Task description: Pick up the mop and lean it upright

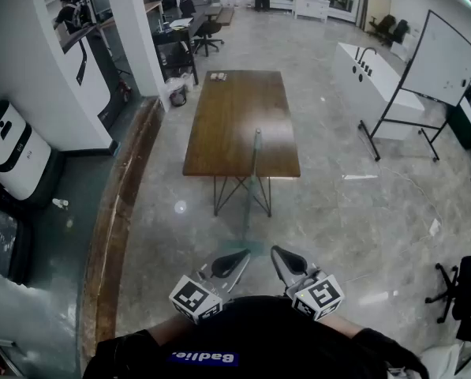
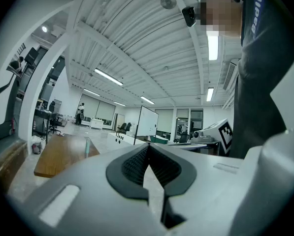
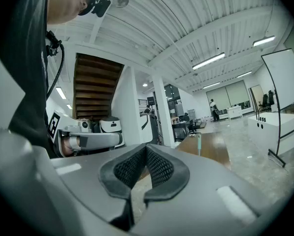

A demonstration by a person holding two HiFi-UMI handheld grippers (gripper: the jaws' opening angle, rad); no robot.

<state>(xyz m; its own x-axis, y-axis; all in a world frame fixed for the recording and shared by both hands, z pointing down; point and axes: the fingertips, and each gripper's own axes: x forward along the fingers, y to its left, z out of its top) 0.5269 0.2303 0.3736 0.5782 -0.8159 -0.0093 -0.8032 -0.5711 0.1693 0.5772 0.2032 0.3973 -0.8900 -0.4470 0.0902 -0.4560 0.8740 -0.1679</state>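
The mop (image 1: 252, 188) stands nearly upright, its pale green handle leaning on the near edge of the wooden table (image 1: 235, 121) and its head on the floor in front of me. Its handle tip also shows in the left gripper view as the mop handle (image 2: 86, 146) and in the right gripper view as the mop handle (image 3: 198, 144). My left gripper (image 1: 237, 257) (image 2: 147, 154) is shut and empty, a short way back from the mop head. My right gripper (image 1: 282, 254) (image 3: 146, 151) is beside it, also shut and empty. Neither touches the mop.
A whiteboard on a stand (image 1: 444, 58) and a white counter (image 1: 369, 73) stand at the right. An office chair (image 1: 464, 287) is at the near right. A raised wooden kerb (image 1: 121, 212), a white pillar (image 1: 136, 30) and a white machine (image 1: 10, 144) line the left.
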